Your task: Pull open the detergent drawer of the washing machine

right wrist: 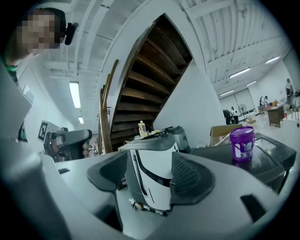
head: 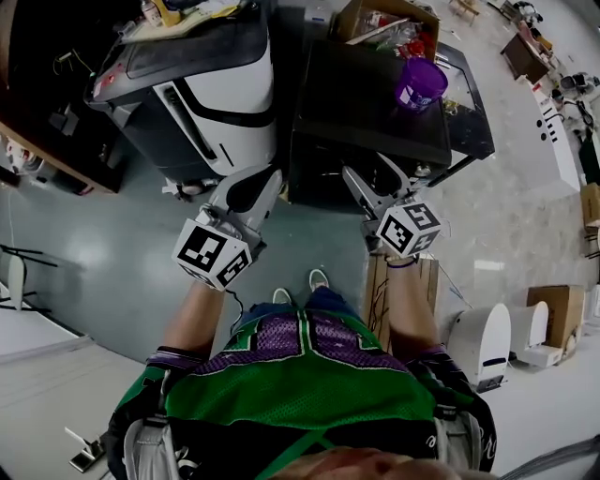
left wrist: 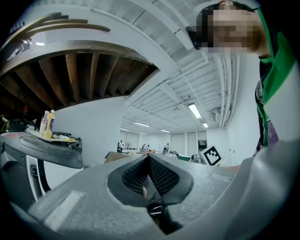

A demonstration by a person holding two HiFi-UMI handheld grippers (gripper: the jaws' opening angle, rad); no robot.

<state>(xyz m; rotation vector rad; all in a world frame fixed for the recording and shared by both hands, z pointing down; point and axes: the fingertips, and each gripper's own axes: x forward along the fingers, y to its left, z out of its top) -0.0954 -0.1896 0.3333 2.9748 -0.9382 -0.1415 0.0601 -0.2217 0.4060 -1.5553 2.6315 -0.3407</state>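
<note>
A white and grey washing machine (head: 202,103) with a dark lid stands at the upper left of the head view. A black machine (head: 375,112) stands to its right. I cannot make out a detergent drawer on either. My left gripper (head: 258,183) hangs in front of the gap between them, its jaws closed pad to pad with nothing in them (left wrist: 149,161). My right gripper (head: 375,180) is held before the black machine, apart from it. Its jaws stand open and empty (right wrist: 150,176); the white machine (right wrist: 154,154) shows far off between them.
A purple tub (head: 420,82) sits on the black machine's top. Bottles and clutter (left wrist: 47,124) lie on the white machine's lid. A cardboard box (head: 389,23) stands behind the black machine. A wooden staircase (right wrist: 150,79) rises behind. White units (head: 483,342) stand on the floor at right.
</note>
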